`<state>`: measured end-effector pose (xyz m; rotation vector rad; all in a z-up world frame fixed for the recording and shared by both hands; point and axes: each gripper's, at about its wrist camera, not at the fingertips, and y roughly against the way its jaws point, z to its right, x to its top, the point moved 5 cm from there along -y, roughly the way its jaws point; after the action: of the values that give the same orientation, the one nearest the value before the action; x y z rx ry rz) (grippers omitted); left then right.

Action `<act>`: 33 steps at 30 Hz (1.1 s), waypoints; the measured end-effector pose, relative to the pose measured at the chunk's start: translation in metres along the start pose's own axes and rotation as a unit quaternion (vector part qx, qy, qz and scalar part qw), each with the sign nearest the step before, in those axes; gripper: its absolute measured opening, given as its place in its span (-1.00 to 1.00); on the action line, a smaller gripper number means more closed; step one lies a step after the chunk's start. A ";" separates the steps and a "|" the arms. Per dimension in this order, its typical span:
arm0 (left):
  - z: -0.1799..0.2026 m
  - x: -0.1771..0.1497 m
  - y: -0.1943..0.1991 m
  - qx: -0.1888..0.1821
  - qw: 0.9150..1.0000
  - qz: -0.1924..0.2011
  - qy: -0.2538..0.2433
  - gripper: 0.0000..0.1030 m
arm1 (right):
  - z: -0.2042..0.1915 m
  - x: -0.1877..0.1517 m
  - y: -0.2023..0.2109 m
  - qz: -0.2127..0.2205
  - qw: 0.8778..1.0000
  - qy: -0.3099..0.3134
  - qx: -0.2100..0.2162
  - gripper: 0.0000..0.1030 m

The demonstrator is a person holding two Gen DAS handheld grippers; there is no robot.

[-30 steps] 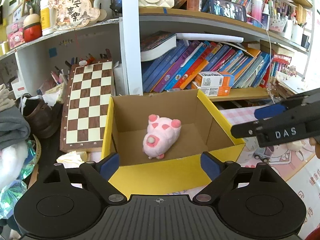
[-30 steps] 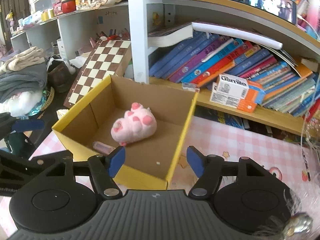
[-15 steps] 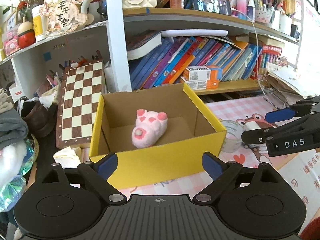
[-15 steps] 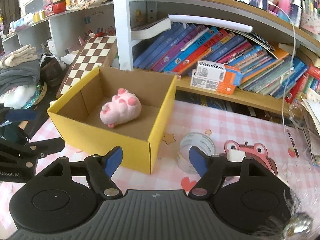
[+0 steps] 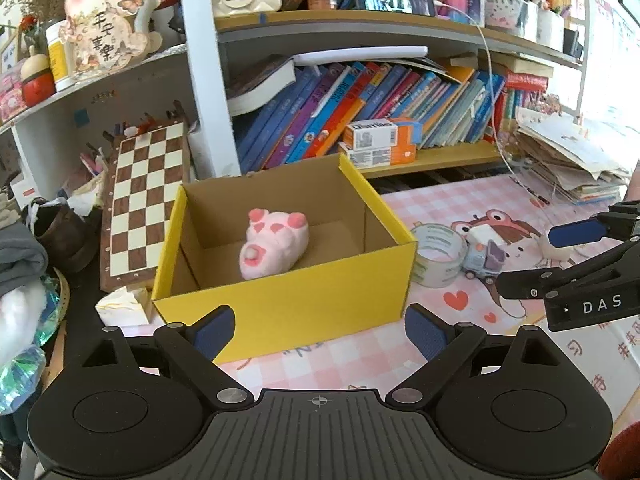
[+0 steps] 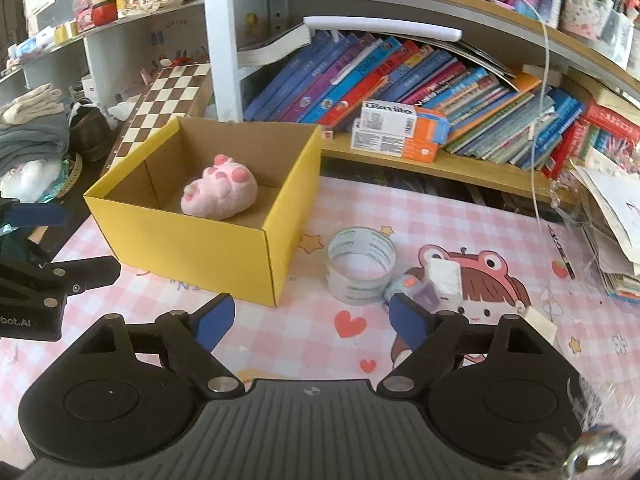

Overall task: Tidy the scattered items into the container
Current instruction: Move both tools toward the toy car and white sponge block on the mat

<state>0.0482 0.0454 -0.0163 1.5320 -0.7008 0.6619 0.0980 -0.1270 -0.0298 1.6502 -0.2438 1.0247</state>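
Note:
A yellow cardboard box (image 5: pixel 360 296) (image 6: pixel 200 248) stands on the pink checked mat, with a pink plush pig (image 5: pixel 274 242) (image 6: pixel 220 196) lying inside. Right of the box on the mat are a clear tape roll (image 5: pixel 438 254) (image 6: pixel 360 270), a small toy truck (image 5: pixel 482 262) (image 6: pixel 416 290) and a white block (image 6: pixel 444 278). A small white eraser-like piece (image 6: pixel 538 320) lies further right. My left gripper (image 5: pixel 320 334) is open and empty, in front of the box. My right gripper (image 6: pixel 308 320) is open and empty, in front of the tape roll and truck.
A bookshelf with leaning books (image 6: pixel 400 80) and orange-white cartons (image 6: pixel 400 130) stands behind the mat. A chessboard (image 5: pixel 140 200) leans left of the box. Crumpled paper (image 5: pixel 122 306) lies at the box's left corner. A paper stack (image 6: pixel 612 208) sits at the right edge.
Both grippers have pulled back from the box, so the tape roll, truck and white block have come into view. The pig lies in the box as before. Both jaws stayed open.

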 end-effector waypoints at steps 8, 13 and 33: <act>0.017 -0.004 0.002 0.004 1.000 -0.006 -0.008 0.83 | 0.012 -0.013 0.010 0.000 1.000 -0.008 -0.001 0.71; 0.026 -0.007 0.003 0.009 1.000 -0.011 -0.005 0.87 | 0.019 -0.018 0.015 0.000 1.000 -0.009 -0.004 0.78; 0.068 -0.006 -0.005 0.012 0.999 -0.024 -0.017 0.96 | 0.062 -0.040 0.026 -0.006 0.999 -0.035 -0.025 0.96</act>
<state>0.0484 -0.0217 -0.0289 1.5815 -0.6817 0.6119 0.0881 -0.2041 -0.0413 1.6423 -0.3029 0.9456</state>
